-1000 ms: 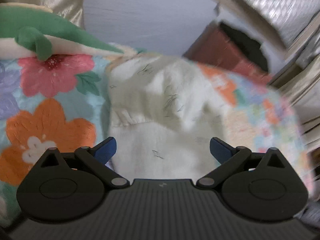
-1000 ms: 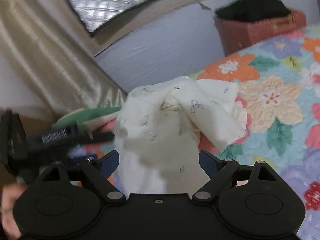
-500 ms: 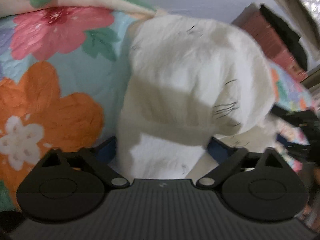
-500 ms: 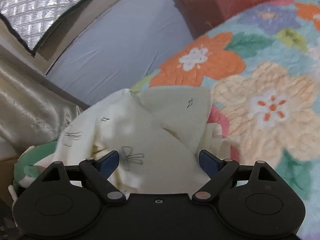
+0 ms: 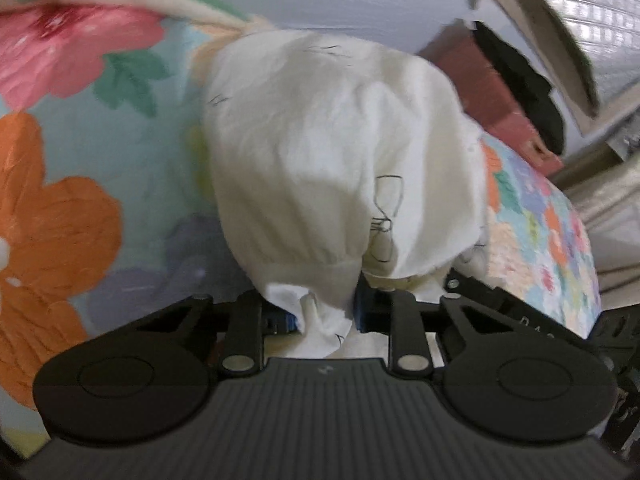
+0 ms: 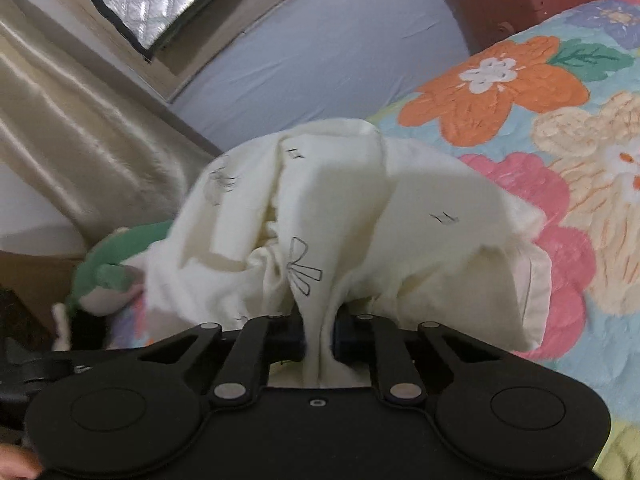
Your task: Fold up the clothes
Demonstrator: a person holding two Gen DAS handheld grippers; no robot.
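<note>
Your left gripper has its jaws pinched together on a bunched edge of the cream garment, near a gathered seam. The cloth balloons up and away from the grip over the floral quilt, which suggests you are holding it by an edge to lift it and shake it open before laying it flat. At the right margin of this view a black frame, probably your other gripper, sits close by, so both holds look near each other on the same edge.

Your right gripper is likewise clamped on a narrow neck of the same garment, just below a small drawn bow motif. The rest of it slumps onto the quilt, with a green plush toy beyond it to the left.

No brand or label is readable; pale characters on the black frame are too blurred to make out.
</note>
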